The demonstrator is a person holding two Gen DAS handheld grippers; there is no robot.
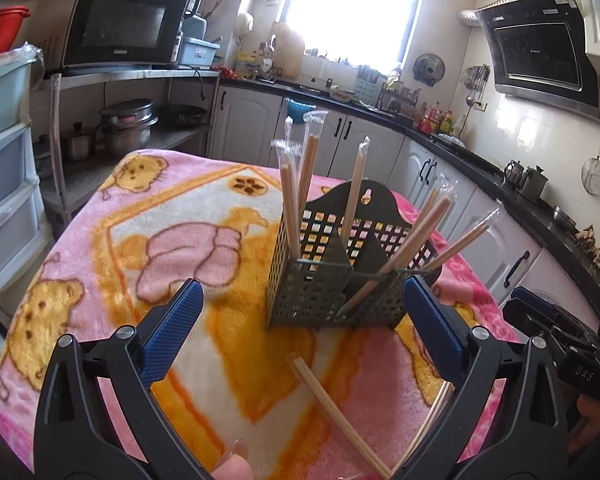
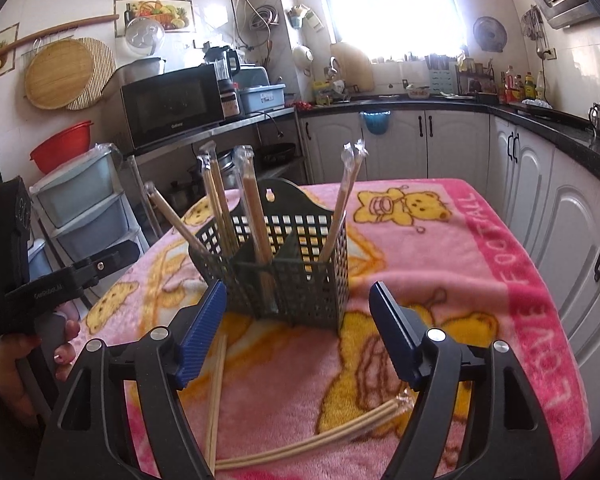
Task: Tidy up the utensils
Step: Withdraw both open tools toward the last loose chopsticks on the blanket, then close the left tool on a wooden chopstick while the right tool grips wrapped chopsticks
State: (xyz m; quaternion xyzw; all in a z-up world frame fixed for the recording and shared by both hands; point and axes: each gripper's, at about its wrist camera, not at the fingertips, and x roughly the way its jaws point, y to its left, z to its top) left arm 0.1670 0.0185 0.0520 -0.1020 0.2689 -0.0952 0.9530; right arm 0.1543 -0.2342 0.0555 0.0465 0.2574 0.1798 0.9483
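Observation:
A dark perforated utensil holder (image 1: 331, 276) (image 2: 284, 268) stands on a table covered by a pink cartoon blanket (image 1: 148, 248) (image 2: 439, 248). Several plastic-wrapped chopstick pairs (image 1: 300, 184) (image 2: 228, 200) stand in its compartments. My left gripper (image 1: 301, 300) is open and empty just in front of the holder. A loose chopstick pair (image 1: 335, 408) lies on the blanket below it. My right gripper (image 2: 298, 304) is open and empty in front of the holder. Two loose pairs lie on the blanket near it, one on the left (image 2: 216, 396) and one on the right (image 2: 339, 432).
A metal shelf with a microwave (image 1: 124, 28) (image 2: 172, 100) and pots (image 1: 126, 124) stands behind the table. Plastic drawers (image 1: 4, 152) (image 2: 84, 208) stand at the left. White cabinets with a dark counter (image 1: 479, 164) (image 2: 539, 120) run along the right. The left hand-held device (image 2: 24, 280) shows in the right wrist view.

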